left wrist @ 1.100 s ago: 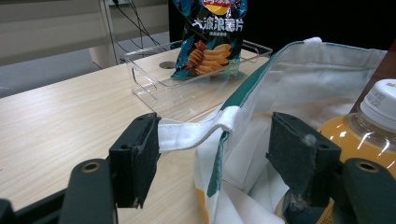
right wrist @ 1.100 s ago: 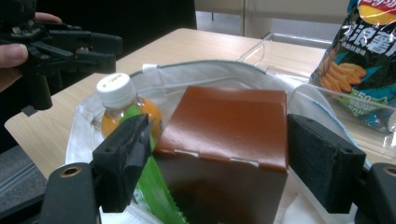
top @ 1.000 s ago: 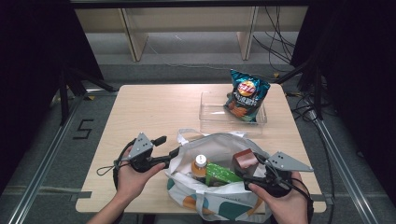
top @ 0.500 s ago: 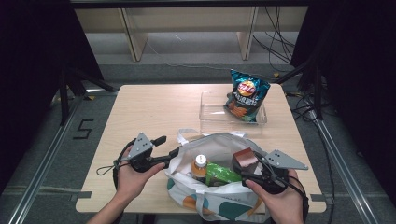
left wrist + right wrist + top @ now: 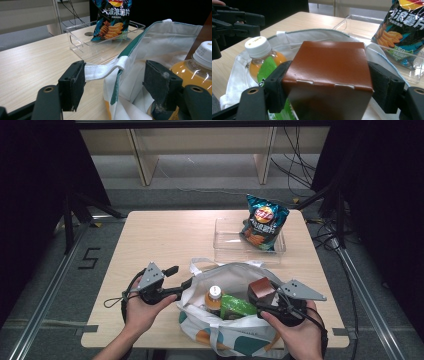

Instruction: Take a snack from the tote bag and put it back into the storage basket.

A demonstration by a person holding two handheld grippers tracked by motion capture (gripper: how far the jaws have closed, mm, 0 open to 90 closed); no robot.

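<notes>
A white tote bag (image 5: 235, 330) with teal and orange print sits at the table's near edge. Inside stand an orange drink bottle (image 5: 214, 297) with a white cap, a green packet (image 5: 239, 306) and a brown box (image 5: 260, 287). My right gripper (image 5: 267, 304) is shut on the brown box (image 5: 329, 62), one pad pressed to each side. My left gripper (image 5: 179, 278) is open at the bag's left rim. In the left gripper view the white strap (image 5: 105, 68) and the rim's teal edge lie between the jaws of the left gripper (image 5: 115, 85). The strap touches the left pad.
A clear plastic tray (image 5: 225, 242) sits at the back right of the wooden table (image 5: 165, 235). A dark chips bag (image 5: 264, 222) stands in it, leaning on its right end. Cables and metal frames surround the table.
My right gripper has edged a little to the left, against the brown box. The left gripper and the bag have stayed put.
</notes>
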